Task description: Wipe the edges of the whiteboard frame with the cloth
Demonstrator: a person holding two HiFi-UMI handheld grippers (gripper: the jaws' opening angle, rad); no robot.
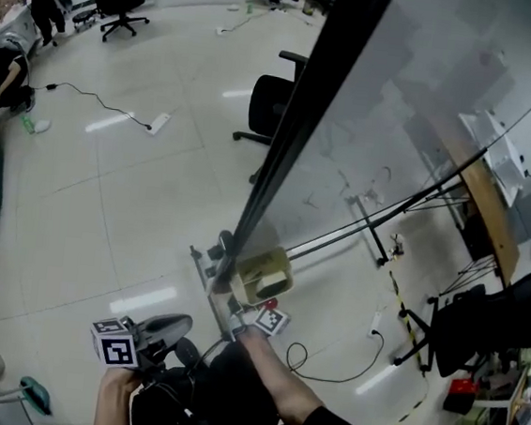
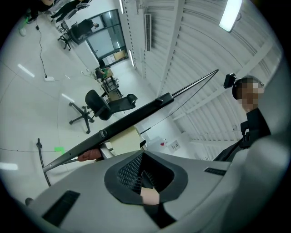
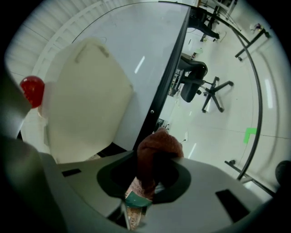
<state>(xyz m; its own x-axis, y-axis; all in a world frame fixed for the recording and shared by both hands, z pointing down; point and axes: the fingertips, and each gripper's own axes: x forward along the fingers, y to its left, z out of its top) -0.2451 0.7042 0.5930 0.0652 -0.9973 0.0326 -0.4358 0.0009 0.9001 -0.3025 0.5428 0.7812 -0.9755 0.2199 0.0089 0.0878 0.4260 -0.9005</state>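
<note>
The whiteboard (image 1: 431, 73) stands tilted in the head view, its black frame edge (image 1: 298, 125) running from top centre down to the base. My right gripper (image 1: 257, 312) is at the lower end of that edge, shut on a red-brown cloth (image 3: 157, 148). In the right gripper view the cloth bunches out of the jaws just below the black frame (image 3: 167, 75). A cream box (image 1: 264, 275) hangs on the board right beside it. My left gripper (image 1: 178, 328) hovers lower left, away from the board, jaws shut with nothing between them; its view shows the frame (image 2: 136, 113) ahead.
A black office chair (image 1: 269, 108) stands close behind the frame. A cable and power strip (image 1: 157, 123) lie on the floor to the left. The board's stand bars (image 1: 377, 230) spread to the right, near a desk (image 1: 488, 207) and another chair (image 1: 489, 325). People sit far left (image 1: 9, 48).
</note>
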